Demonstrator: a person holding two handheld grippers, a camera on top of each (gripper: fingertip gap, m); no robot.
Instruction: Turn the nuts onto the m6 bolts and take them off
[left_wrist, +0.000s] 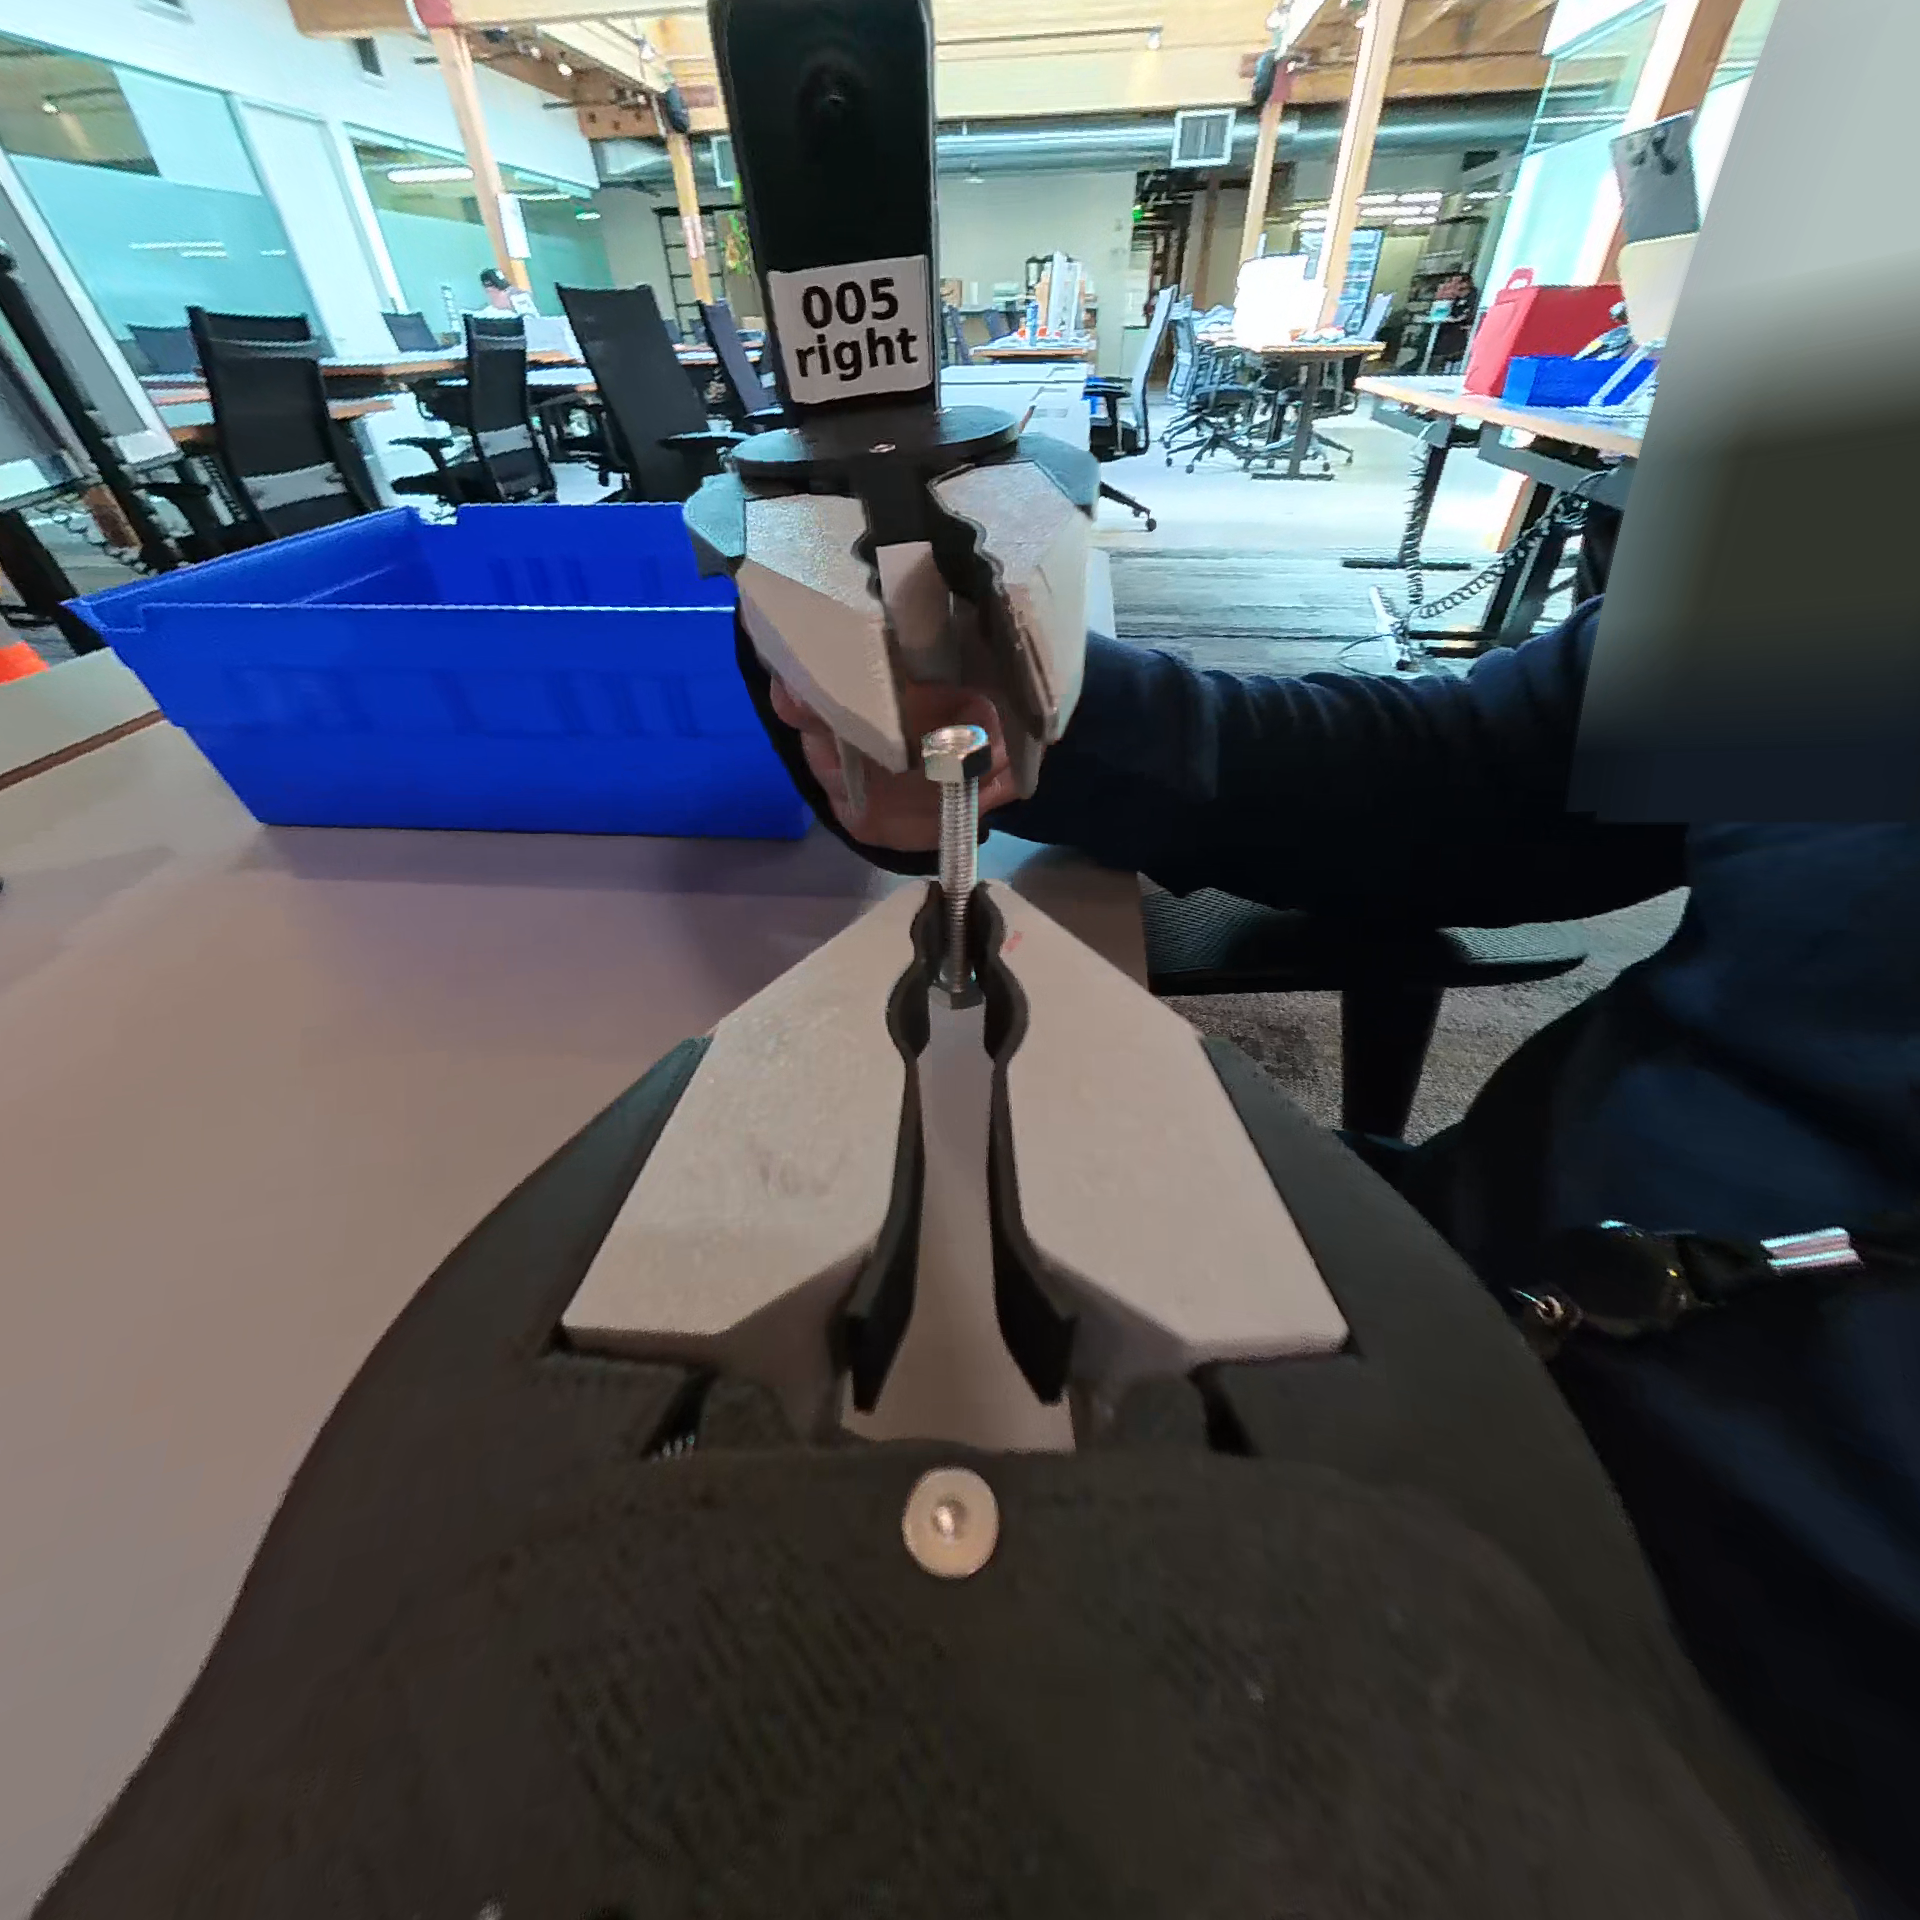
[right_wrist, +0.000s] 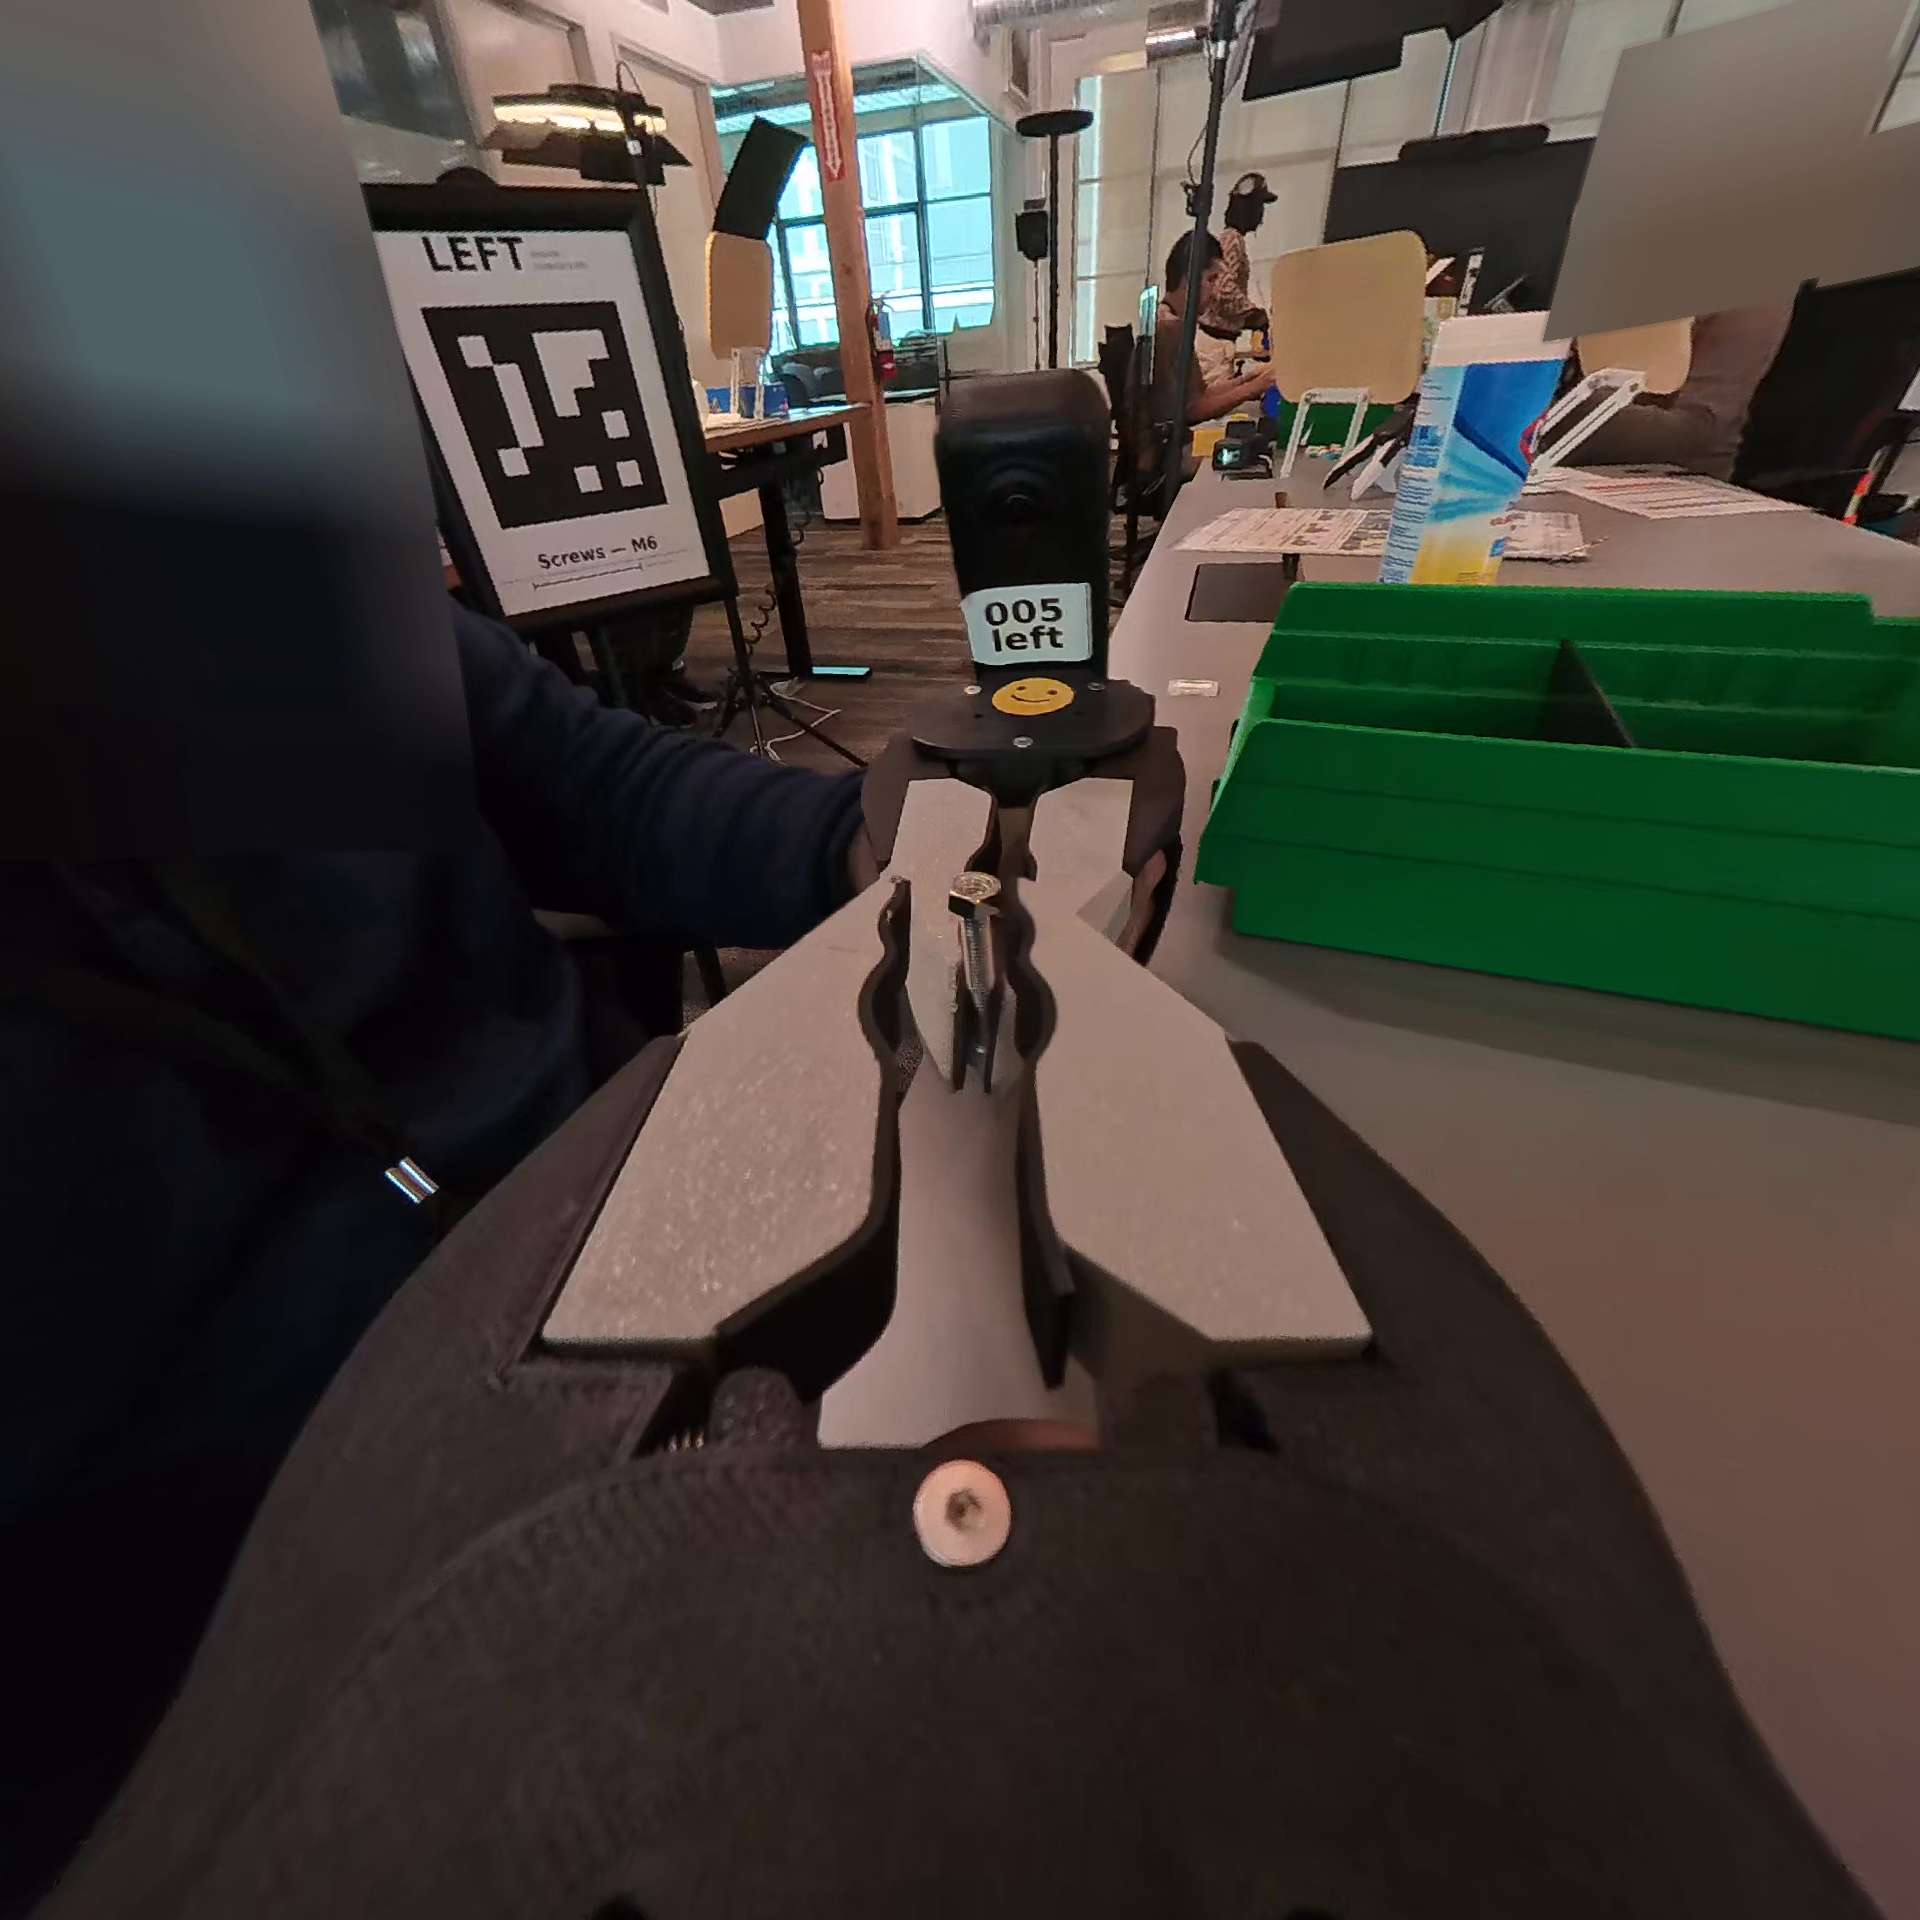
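Left tool (left_wrist: 954, 925) is clamping the upright bolt (left_wrist: 952, 831) with nut (left_wrist: 954, 992); right tool (right_wrist: 961, 935), jaws parted, is surrounding the bolt head

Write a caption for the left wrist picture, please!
Left gripper pinches a silver bolt, head pointing at the right gripper, blue bin behind.

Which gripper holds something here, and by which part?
The left gripper is shut on the silver hex-head bolt, clamping its threaded shank near the nut end, head pointing away. The right gripper is open around the head end, gripping nothing.
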